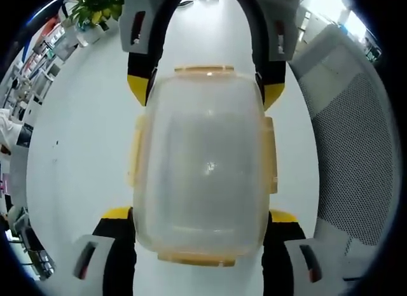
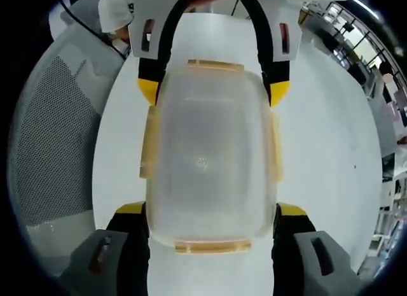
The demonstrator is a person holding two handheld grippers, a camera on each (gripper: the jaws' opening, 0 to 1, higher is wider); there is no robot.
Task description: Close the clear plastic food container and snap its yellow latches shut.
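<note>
While both grippers' fingers (image 1: pixel 114 221) pinch its ends, clear container (image 1: pixel 200 162) lid on, yellow latches (image 1: pixel 135 157) flat, white table (image 1: pixel 82 137).

I can read no text, label, brand or number anywhere here; the container (image 1: pixel 202 162) carries no lettering I can make out in either of my views.
</note>
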